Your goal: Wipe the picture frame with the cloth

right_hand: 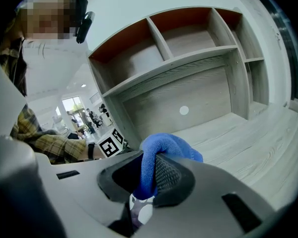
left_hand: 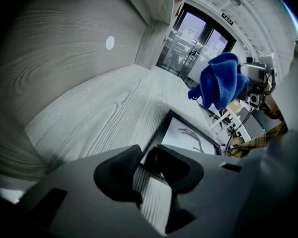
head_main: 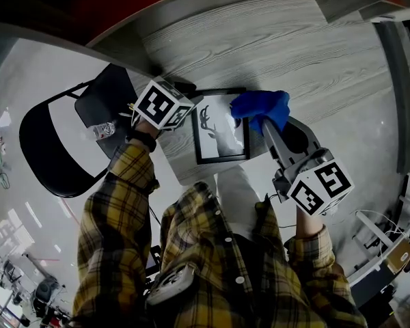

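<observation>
A black picture frame (head_main: 222, 157) with a white deer print lies near the front edge of the grey wood-grain desk (head_main: 294, 53). My left gripper (head_main: 193, 115) is at the frame's left side, shut on its edge. In the left gripper view the dark jaws (left_hand: 148, 165) clamp the frame (left_hand: 165, 125) at its near rim. My right gripper (head_main: 264, 123) is shut on a bunched blue cloth (head_main: 261, 108), which sits over the frame's upper right corner. In the right gripper view the cloth (right_hand: 161, 145) bulges out between the jaws (right_hand: 149, 175). Whether the cloth touches the frame is not visible.
A black chair (head_main: 55, 149) stands left of the desk, with a clear bottle (head_main: 102, 130) beside it. The desk runs back to a wood wall and a shelf unit (right_hand: 188, 43) with open compartments. A glass door (left_hand: 198, 43) shows beyond the desk's far end.
</observation>
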Demonstrator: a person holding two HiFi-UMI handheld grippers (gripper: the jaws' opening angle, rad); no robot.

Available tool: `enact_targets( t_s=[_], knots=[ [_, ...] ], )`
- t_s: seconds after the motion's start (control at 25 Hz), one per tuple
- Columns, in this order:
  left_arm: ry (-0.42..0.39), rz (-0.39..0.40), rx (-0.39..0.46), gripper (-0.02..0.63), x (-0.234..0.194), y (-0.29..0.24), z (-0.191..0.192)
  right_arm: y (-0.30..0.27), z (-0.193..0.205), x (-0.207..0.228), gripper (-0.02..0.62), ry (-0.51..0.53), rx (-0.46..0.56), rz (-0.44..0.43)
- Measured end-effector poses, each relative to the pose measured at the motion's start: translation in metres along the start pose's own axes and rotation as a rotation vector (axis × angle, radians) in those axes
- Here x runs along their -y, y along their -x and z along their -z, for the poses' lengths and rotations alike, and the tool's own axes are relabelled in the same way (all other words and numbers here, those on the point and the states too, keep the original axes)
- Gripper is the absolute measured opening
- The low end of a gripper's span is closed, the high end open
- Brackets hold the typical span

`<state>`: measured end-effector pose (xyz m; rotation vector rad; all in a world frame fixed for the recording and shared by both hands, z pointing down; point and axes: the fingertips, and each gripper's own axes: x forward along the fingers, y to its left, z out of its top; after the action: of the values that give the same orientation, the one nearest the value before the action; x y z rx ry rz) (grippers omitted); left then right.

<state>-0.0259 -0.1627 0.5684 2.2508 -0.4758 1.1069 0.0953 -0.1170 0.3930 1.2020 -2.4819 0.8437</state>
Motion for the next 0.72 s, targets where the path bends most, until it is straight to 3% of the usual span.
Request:
enact_targets(
  t_s=[0.28, 0.56, 0.72],
  knots=[
    [0.021, 0.023, -0.005, 0.117, 0.0, 0.0, 0.001, -0.06, 0.011, 0.032, 0.052, 0.193, -0.142, 0.02],
    [0.025, 0.029, 0.004, 0.117, 0.0, 0.0, 0.0, -0.118, 0.096, 0.045, 0.052, 0.41, -0.461, 0.03],
    [0.028, 0.027, 0.013, 0.117, -0.001, 0.001, 0.0, -0.122, 0.109, 0.043, 0.052, 0.43, -0.488, 0.051]
  ],
)
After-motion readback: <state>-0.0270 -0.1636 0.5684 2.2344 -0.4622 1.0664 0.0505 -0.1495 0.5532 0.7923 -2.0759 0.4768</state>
